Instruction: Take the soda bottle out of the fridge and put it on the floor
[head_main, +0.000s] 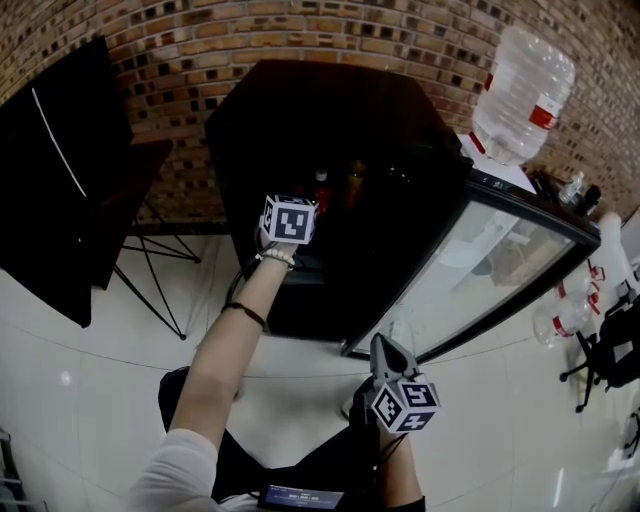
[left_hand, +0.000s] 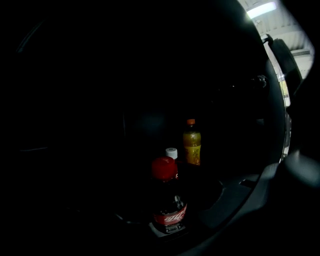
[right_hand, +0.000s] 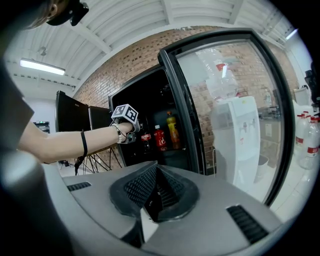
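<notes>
Fridge (head_main: 400, 130) open. Soda bottle (left_hand: 169, 200) upright on shelf inside, in front of white-capped bottle (left_hand: 171, 153) and orange juice bottle (left_hand: 191, 145). Left gripper (head_main: 298, 236) reaches in, bottle centred before it; grip too dark to judge. Right gripper (right_hand: 155, 192) clenched, empty.

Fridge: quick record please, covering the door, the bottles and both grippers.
fridge: glass door open
cola bottle: upright inside, red cap, between left jaws
orange bottle: upright, behind cola
left gripper: inside fridge, jaws apart, not gripping yet
right gripper: outside fridge, shut, empty
</notes>
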